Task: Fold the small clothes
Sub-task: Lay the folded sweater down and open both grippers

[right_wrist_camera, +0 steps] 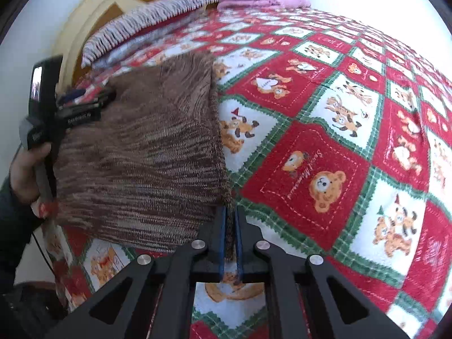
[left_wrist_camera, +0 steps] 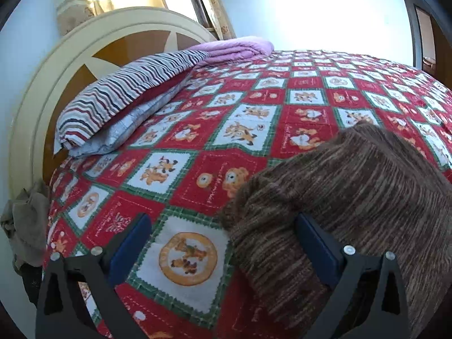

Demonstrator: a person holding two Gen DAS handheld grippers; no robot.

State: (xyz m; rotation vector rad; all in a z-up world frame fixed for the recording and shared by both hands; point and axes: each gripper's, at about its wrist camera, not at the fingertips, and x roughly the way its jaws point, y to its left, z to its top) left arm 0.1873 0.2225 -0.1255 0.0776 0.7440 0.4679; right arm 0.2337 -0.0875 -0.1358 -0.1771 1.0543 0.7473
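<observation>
A brown knitted garment (left_wrist_camera: 339,197) lies on the bed, raised at one side. In the left wrist view my left gripper (left_wrist_camera: 223,226) is open; its right finger (left_wrist_camera: 316,243) rests against the garment's edge, its left finger (left_wrist_camera: 130,243) over the bedspread. In the right wrist view my right gripper (right_wrist_camera: 230,220) is shut on the garment's (right_wrist_camera: 141,155) lower right corner and holds that edge up. The left gripper (right_wrist_camera: 82,104) shows there at the garment's far left edge, held by a hand.
A red, green and white bear-print bedspread (left_wrist_camera: 254,113) covers the bed. A striped pillow (left_wrist_camera: 127,93) and a folded pink blanket (left_wrist_camera: 237,48) lie by the cream headboard (left_wrist_camera: 56,70). Drab cloth (left_wrist_camera: 25,226) hangs at the bed's left edge.
</observation>
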